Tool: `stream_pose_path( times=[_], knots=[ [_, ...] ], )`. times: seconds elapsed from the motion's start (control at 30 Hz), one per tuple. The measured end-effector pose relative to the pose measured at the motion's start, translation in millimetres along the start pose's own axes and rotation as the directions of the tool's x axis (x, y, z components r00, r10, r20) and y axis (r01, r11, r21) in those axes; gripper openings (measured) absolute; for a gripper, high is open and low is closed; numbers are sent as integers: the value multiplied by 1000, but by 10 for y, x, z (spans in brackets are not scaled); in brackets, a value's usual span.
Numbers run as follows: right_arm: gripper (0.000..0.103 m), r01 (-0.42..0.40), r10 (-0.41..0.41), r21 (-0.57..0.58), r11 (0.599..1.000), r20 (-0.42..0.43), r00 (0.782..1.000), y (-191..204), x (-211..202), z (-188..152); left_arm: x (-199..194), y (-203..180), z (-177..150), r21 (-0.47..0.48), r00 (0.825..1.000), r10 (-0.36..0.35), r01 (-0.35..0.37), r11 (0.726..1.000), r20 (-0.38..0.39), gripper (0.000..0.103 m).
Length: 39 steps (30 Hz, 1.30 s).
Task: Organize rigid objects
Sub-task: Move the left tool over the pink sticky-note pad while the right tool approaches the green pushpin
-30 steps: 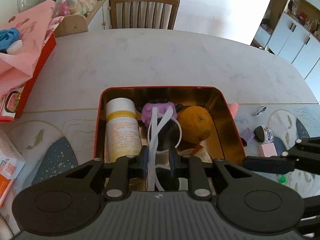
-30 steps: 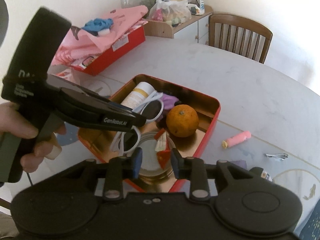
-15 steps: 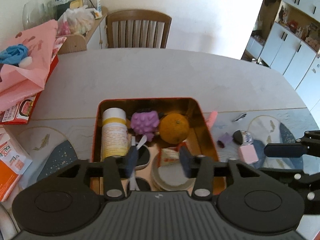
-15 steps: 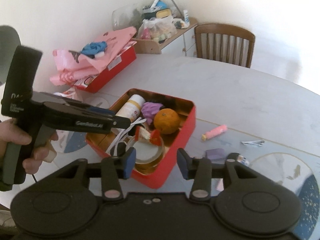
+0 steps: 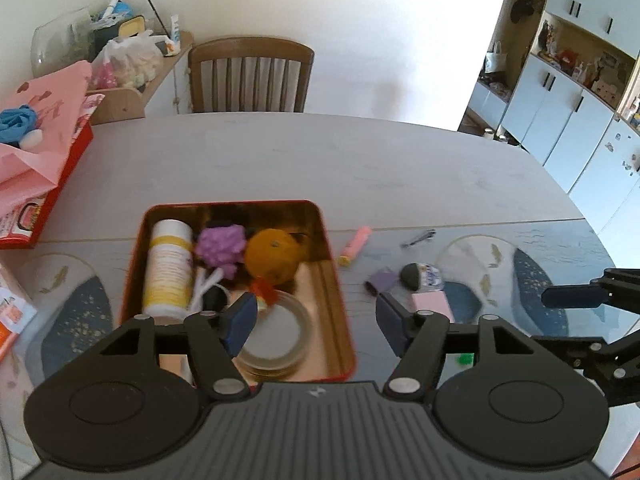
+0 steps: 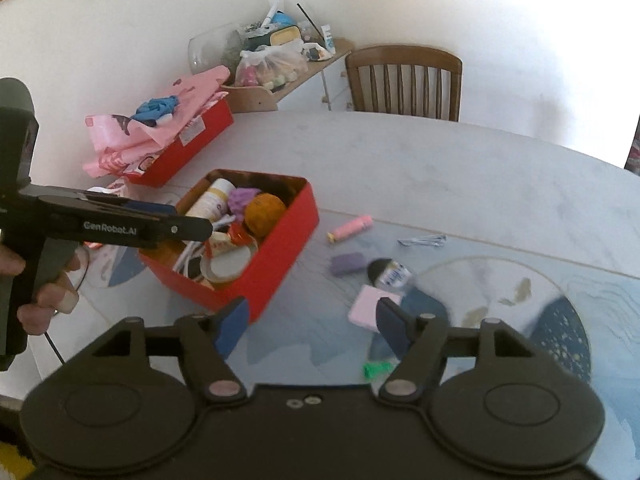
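The red tin (image 5: pixel 338 288) sits on the table (image 5: pixel 360 160) at the near-left, already holding a white bottle (image 5: pixel 168 268), a purple grape-like toy (image 5: pixel 222 246), an orange (image 5: pixel 272 256), white-framed sunglasses (image 5: pixel 208 284) and a round lid (image 5: pixel 272 332). What you have left lies loose on the table at about 3 o'clock from the tin: a pink tube (image 6: pixel 352 228), a small purple block (image 6: pixel 347 263), a dark-capped little bottle (image 6: pixel 390 272), a pink flat box (image 6: pixel 370 309), some metal clips (image 6: pixel 424 241) and a green bit (image 6: pixel 376 370).

The likely next pick is the pink flat box, since it lies nearest your right gripper (image 6: pixel 312 322). Come down with the fingers straddling its narrow sides, not its flat face, and close only once both pads are level with it; it lies partly on the placemat (image 6: pixel 520 300), so a shallow approach may just slide it. There is free floor in the tin at its 3 o'clock edge, beside the orange; aim there.

Your right gripper hovers low over the mat, jaws spread wide and empty, pointing toward the loose pieces. Your left gripper (image 5: pixel 316 322) hangs above the tin's near edge, likewise wide apart and holding nothing; your left hand (image 6: pixel 48 280) grips its handle.
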State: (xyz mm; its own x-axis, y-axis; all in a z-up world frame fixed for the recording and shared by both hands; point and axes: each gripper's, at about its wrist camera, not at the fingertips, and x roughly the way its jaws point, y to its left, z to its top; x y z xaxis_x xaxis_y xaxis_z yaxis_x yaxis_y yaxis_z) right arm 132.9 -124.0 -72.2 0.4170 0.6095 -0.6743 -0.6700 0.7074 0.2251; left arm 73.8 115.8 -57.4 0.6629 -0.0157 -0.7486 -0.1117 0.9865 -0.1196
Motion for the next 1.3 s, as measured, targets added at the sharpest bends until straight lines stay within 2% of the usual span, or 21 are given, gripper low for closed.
stream_pose_path(
  times=[0.27, 0.33, 0.5, 0.7, 0.87, 1.0, 1.1, 1.3],
  knots=[
    [88, -7, 7, -48, 999, -14, 1000, -238, -83, -133, 59, -405, -30, -1, 1000, -10, 10, 1000, 13, 81],
    [93, -16, 15, -63, 998, -23, 1000, -296, -84, -167, 99, -495, -33, -14, 1000, -9, 9, 1000, 12, 82],
    [97, -31, 24, -104, 994, -67, 997, -445, -24, -299, 255, -709, -48, -35, 1000, -2, 2, 999, -2, 82],
    [97, -63, 41, -182, 981, -120, 992, -496, 183, -449, 574, -966, -79, -37, 999, 14, -16, 999, -45, 82],
    [96, -67, 36, -243, 968, -130, 991, -476, 386, -523, 896, -1115, -77, -54, 996, 14, -19, 998, -94, 82],
    [87, -73, 32, -276, 959, -148, 989, -456, 551, -547, 1118, -1158, -76, -66, 990, 12, -22, 998, -140, 82],
    [85, -78, 37, -271, 959, -152, 988, -464, 646, -546, 1276, -1153, -78, -88, 985, 9, -24, 996, -173, 82],
    [76, -91, 48, -276, 957, -160, 986, -452, 761, -561, 1425, -1215, -90, -43, 981, 40, -49, 998, -187, 82]
  ],
)
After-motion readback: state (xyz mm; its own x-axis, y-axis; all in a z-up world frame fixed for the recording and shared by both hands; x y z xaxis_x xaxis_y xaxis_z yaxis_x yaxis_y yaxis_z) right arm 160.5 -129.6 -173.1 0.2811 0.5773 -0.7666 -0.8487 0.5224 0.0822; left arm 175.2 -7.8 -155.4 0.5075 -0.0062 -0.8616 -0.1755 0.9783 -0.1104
